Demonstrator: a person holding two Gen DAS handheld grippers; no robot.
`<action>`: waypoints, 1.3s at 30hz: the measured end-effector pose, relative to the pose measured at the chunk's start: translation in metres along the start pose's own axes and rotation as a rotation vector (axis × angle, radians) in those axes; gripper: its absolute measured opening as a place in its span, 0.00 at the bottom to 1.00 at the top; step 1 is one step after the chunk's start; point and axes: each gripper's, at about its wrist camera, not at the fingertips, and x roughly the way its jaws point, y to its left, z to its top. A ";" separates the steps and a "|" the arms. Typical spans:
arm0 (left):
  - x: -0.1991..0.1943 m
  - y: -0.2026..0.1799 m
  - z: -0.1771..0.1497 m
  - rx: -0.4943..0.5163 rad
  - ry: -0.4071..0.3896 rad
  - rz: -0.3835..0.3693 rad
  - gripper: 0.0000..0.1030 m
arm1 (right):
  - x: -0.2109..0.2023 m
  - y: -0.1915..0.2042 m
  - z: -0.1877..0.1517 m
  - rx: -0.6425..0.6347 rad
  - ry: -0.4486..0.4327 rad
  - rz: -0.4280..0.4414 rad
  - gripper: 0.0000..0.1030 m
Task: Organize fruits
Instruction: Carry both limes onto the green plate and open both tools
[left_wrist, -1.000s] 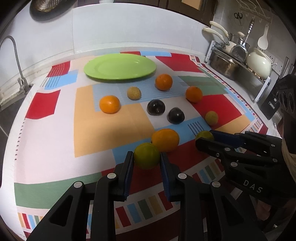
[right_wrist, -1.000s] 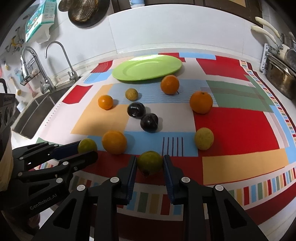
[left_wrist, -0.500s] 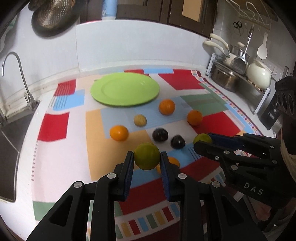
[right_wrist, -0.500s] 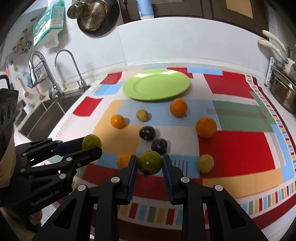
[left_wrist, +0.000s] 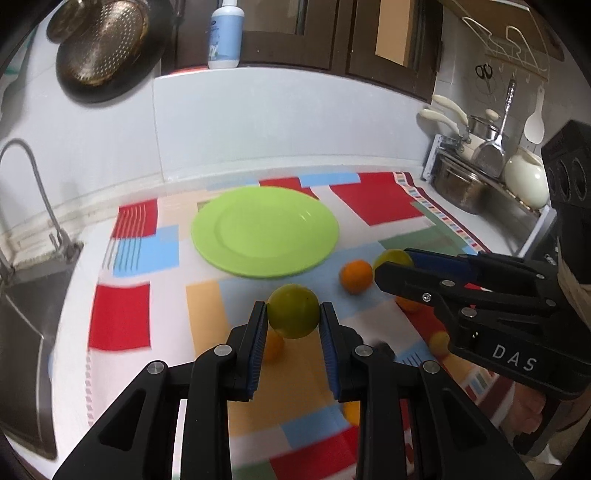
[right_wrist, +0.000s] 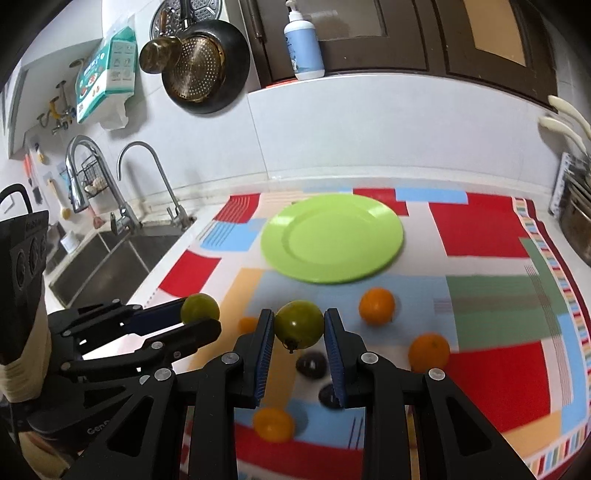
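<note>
My left gripper (left_wrist: 293, 319) is shut on a green fruit (left_wrist: 293, 311), held in the air short of the green plate (left_wrist: 264, 230). My right gripper (right_wrist: 299, 326) is shut on another green fruit (right_wrist: 299, 324), also lifted, short of the plate (right_wrist: 331, 237). Each gripper shows in the other's view: the right one (left_wrist: 397, 264) with its fruit (left_wrist: 391, 258), the left one (right_wrist: 199, 315) with its fruit (right_wrist: 200, 307). Oranges (right_wrist: 376, 305) (right_wrist: 428, 350) (right_wrist: 273, 424) and dark plums (right_wrist: 311, 363) lie on the patterned cloth (right_wrist: 491, 229).
A sink (right_wrist: 107, 266) with taps (right_wrist: 79, 173) lies left of the cloth. A rack of pots (left_wrist: 480, 173) stands at the right. A strainer (right_wrist: 199, 70) hangs on the wall and a bottle (right_wrist: 303, 40) stands on the ledge.
Both grippers have lifted their green fruits off the cloth and carried them forward toward the green plate, which now looks nearer and larger.
</note>
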 end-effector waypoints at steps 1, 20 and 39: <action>0.003 0.002 0.004 0.006 -0.006 0.003 0.28 | 0.004 -0.001 0.005 -0.006 0.001 -0.001 0.28; 0.101 0.046 0.068 0.011 0.103 -0.031 0.28 | 0.121 -0.037 0.080 0.000 0.191 0.032 0.28; 0.171 0.057 0.061 0.000 0.273 -0.039 0.28 | 0.188 -0.058 0.072 -0.008 0.380 -0.015 0.28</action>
